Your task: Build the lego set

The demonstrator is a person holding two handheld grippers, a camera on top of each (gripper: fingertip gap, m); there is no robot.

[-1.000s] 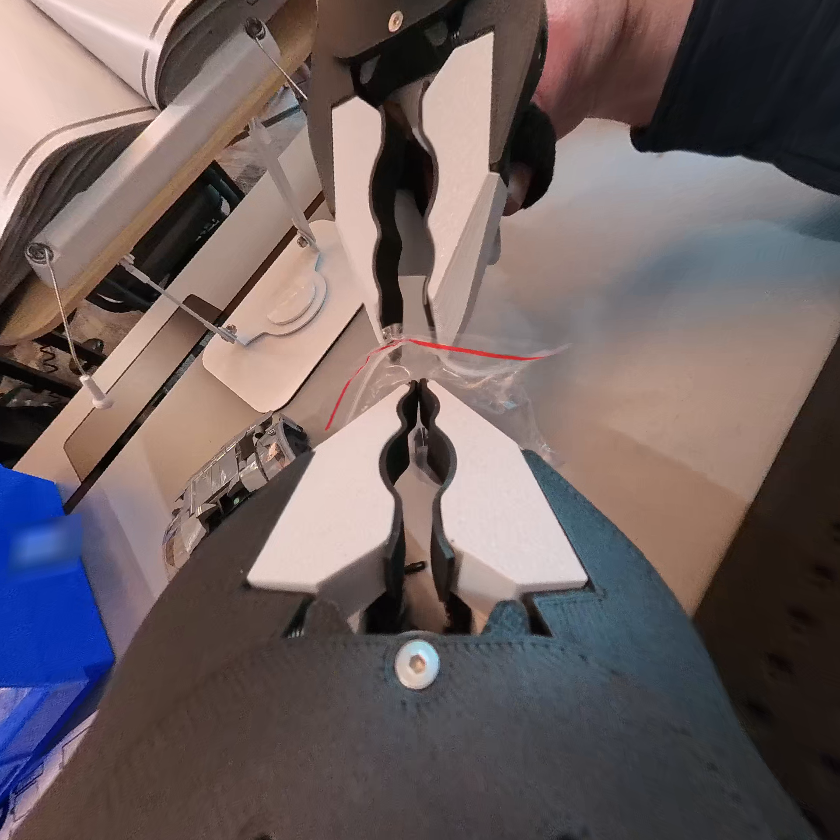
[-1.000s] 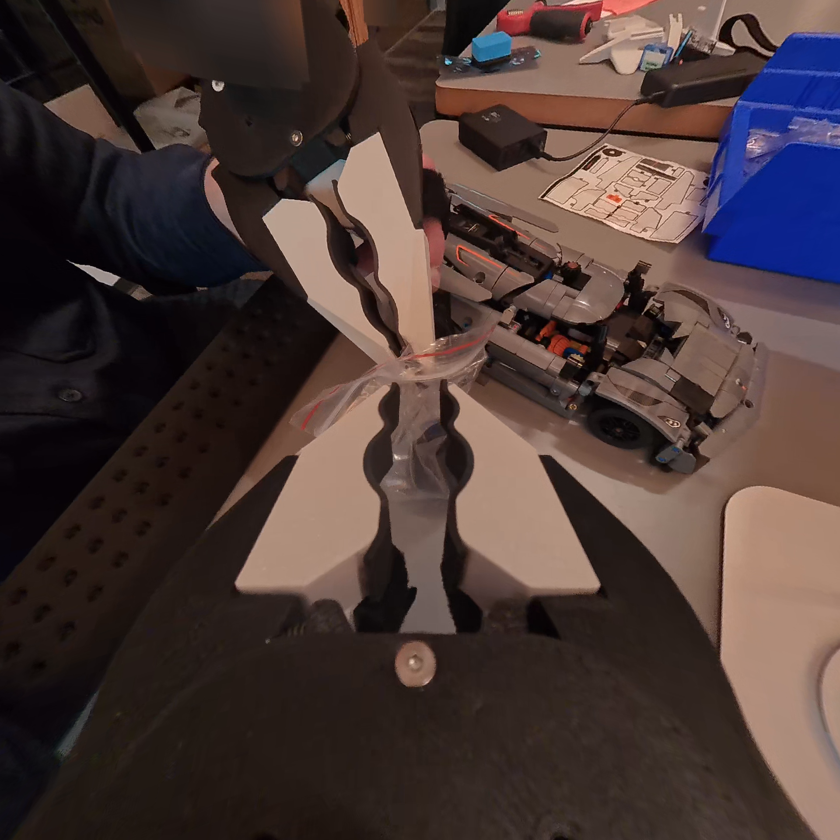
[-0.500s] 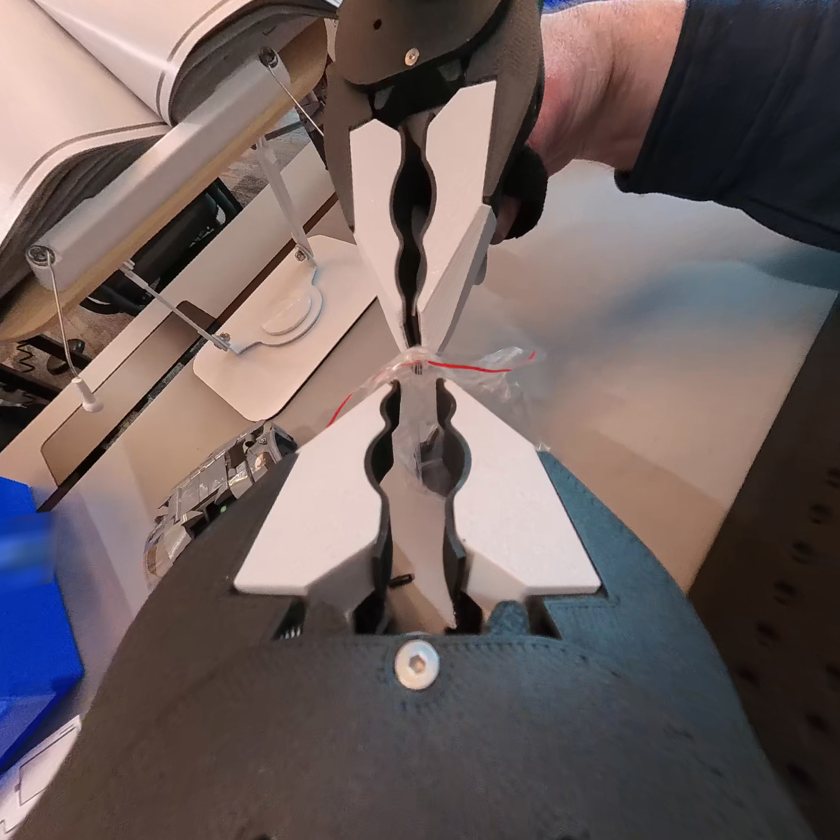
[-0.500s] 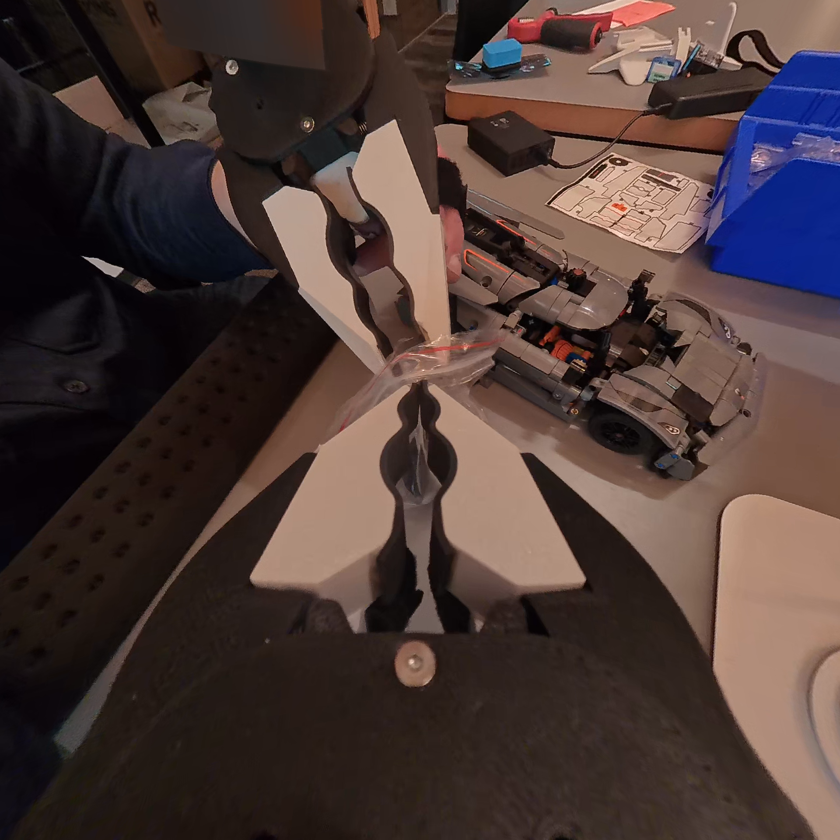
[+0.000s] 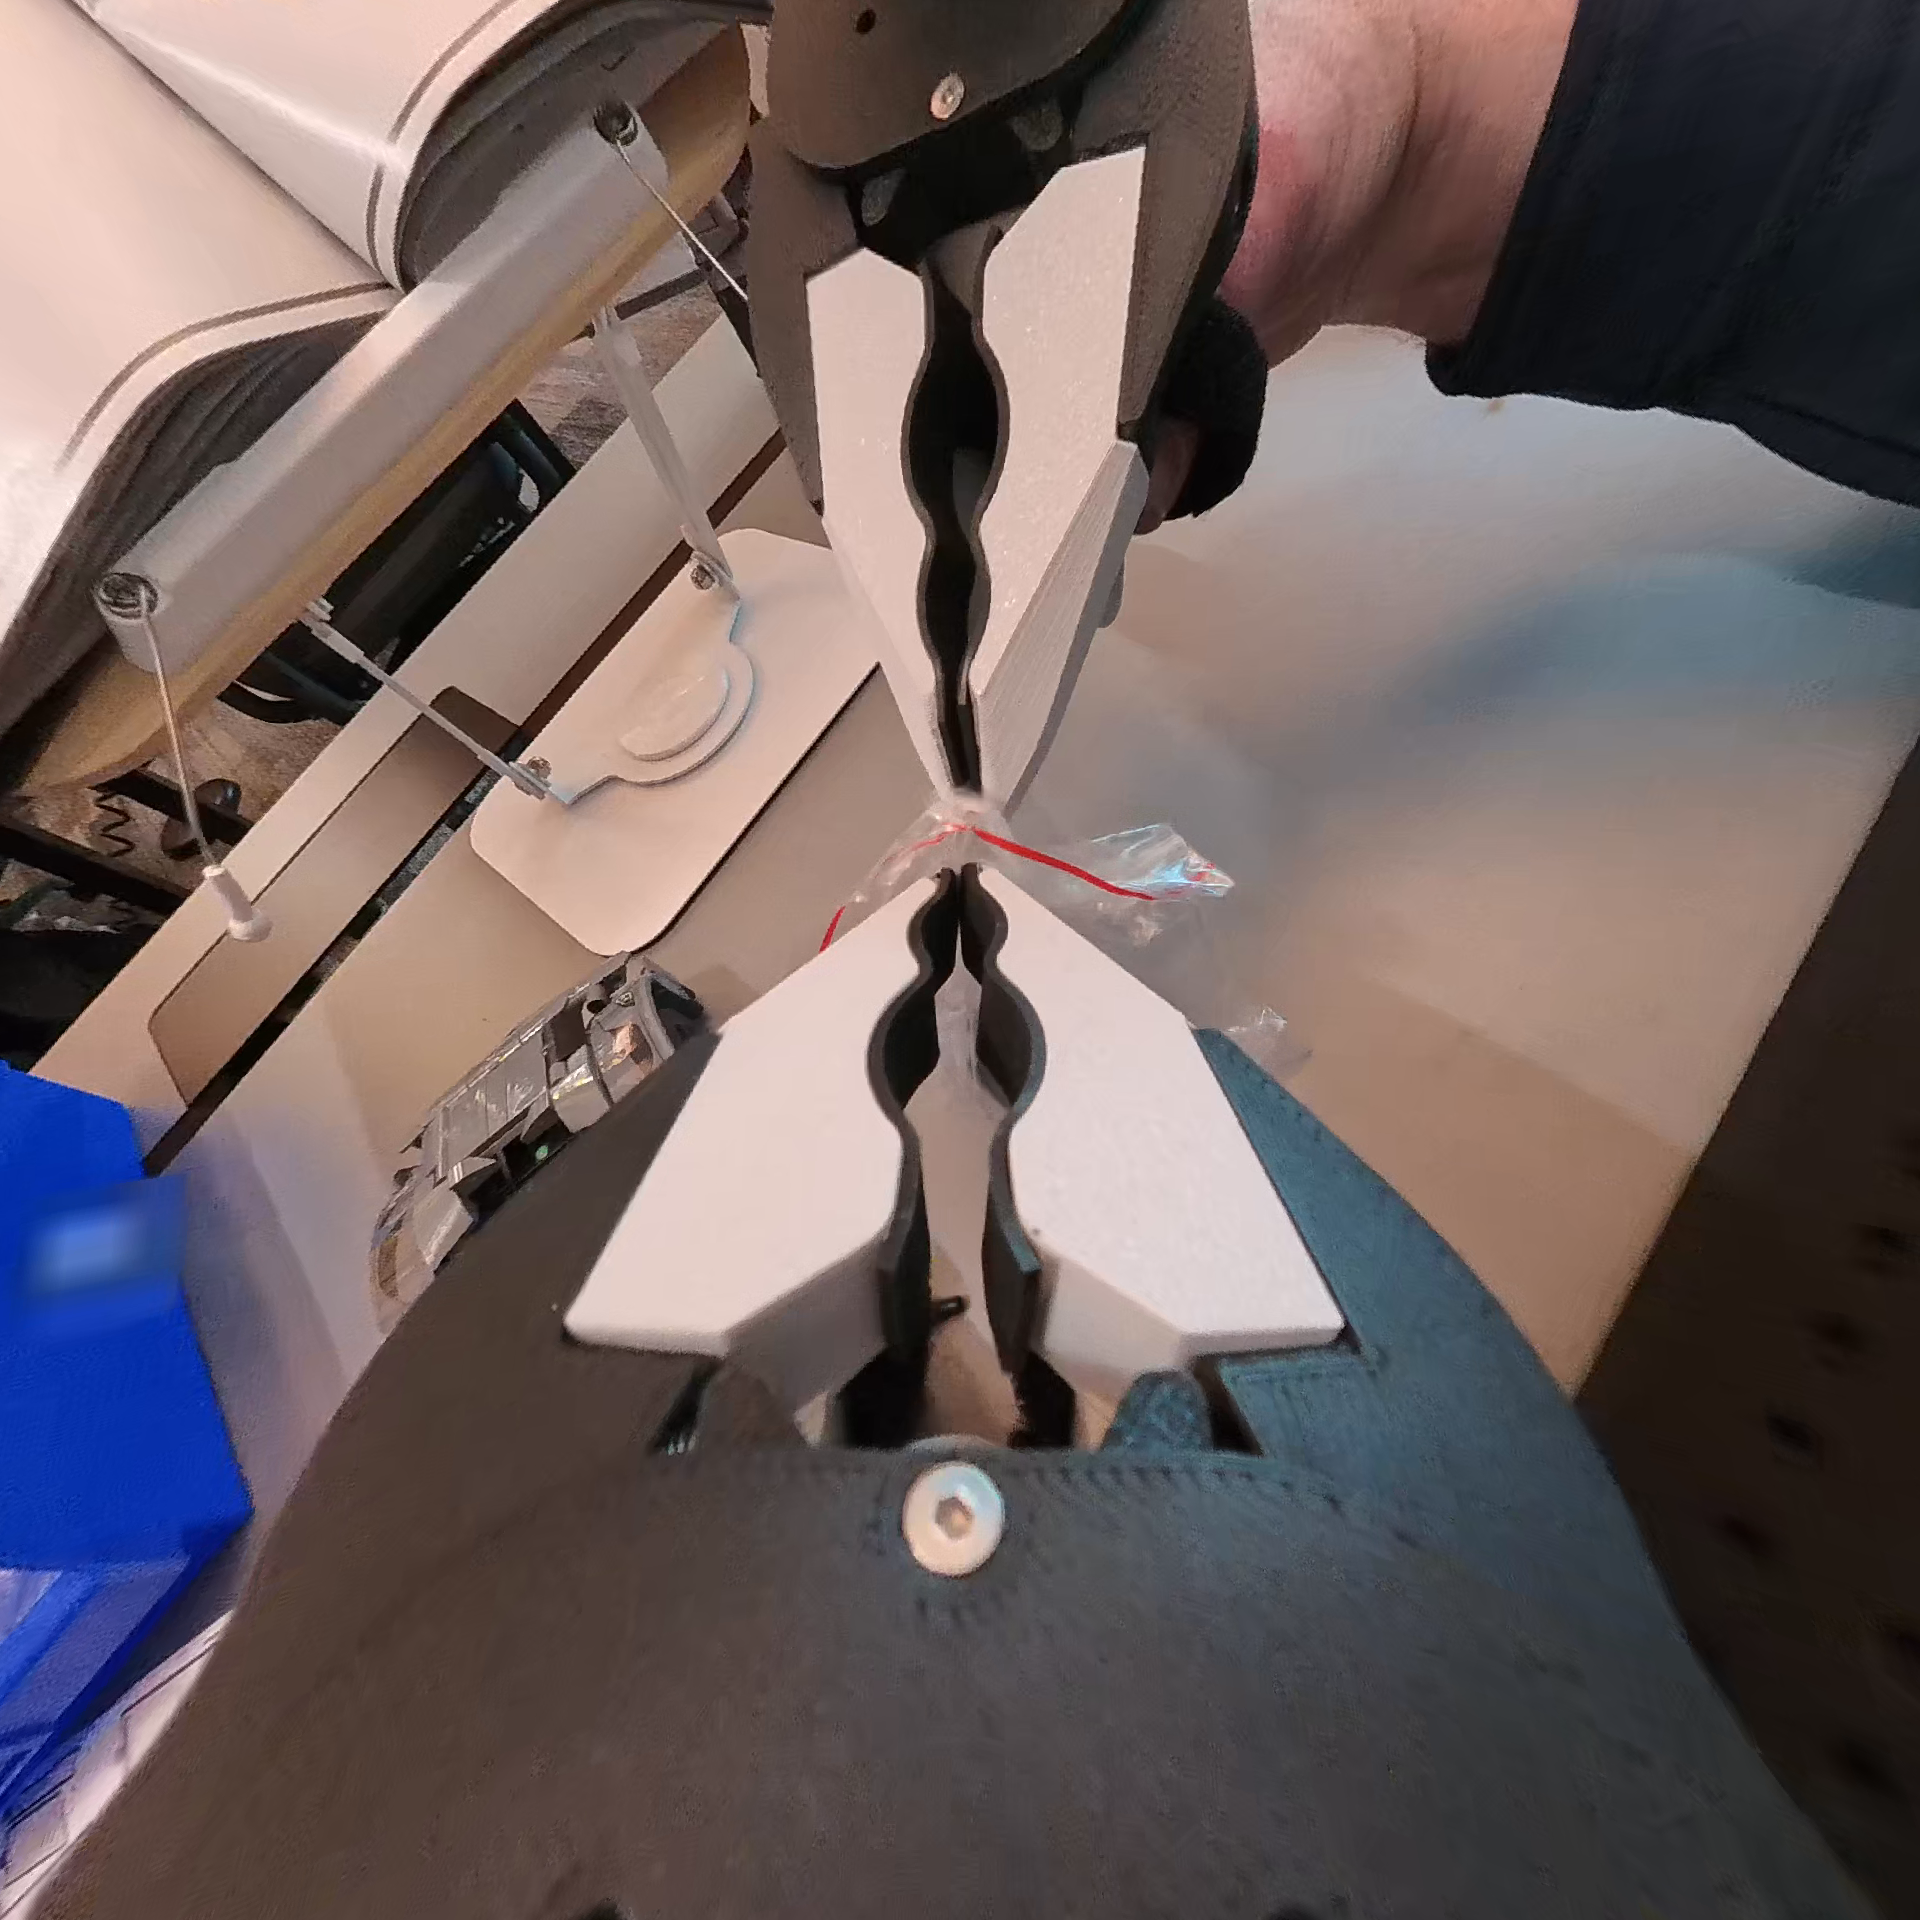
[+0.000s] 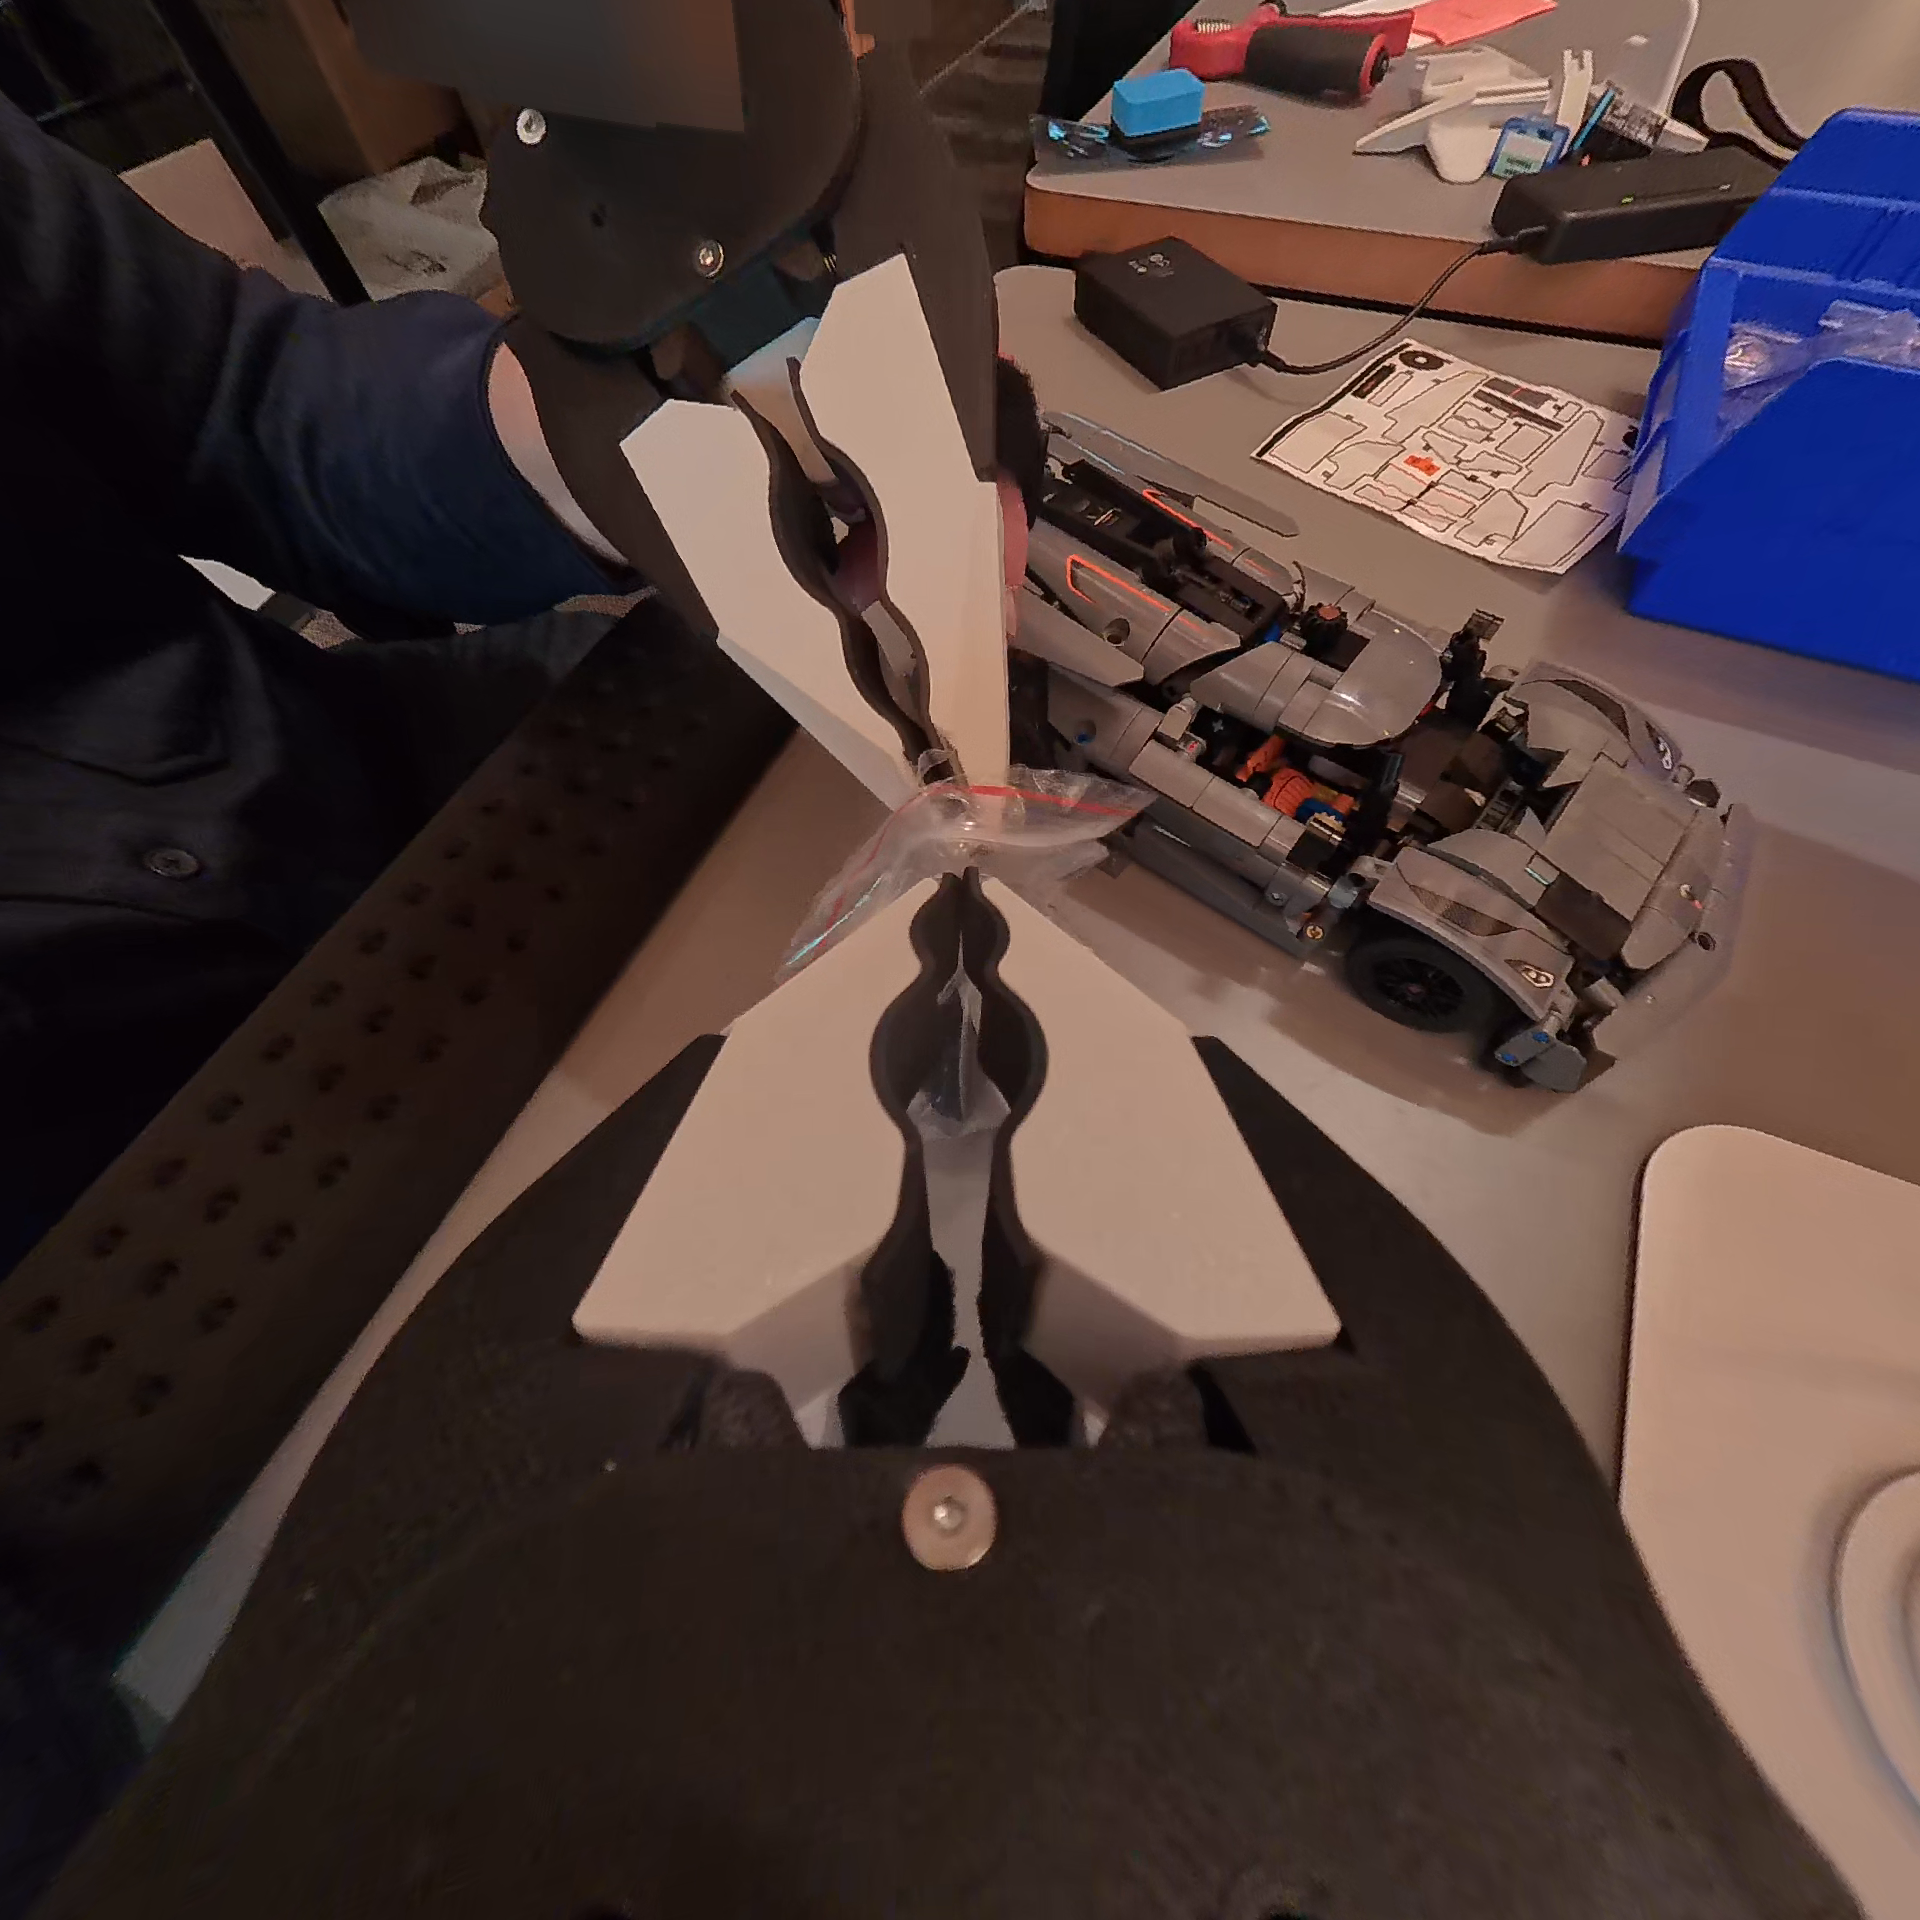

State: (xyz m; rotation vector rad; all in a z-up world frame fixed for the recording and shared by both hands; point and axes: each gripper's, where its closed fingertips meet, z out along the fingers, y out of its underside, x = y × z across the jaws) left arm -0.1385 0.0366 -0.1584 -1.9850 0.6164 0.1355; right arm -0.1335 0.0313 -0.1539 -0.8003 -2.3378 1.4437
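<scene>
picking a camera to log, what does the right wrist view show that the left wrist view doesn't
Only the right wrist view shows the whole grey lego car, the printed sheet and the black power adapter. Only the left wrist view shows the rolled white material on its rack. Both show the small clear bag with the red strip, pinched between the left gripper and right gripper, and the blue bin.

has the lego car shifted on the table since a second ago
No. The lego car sits in the same spot beside the instruction sheet and blue bin; only the camera shifted.
</scene>
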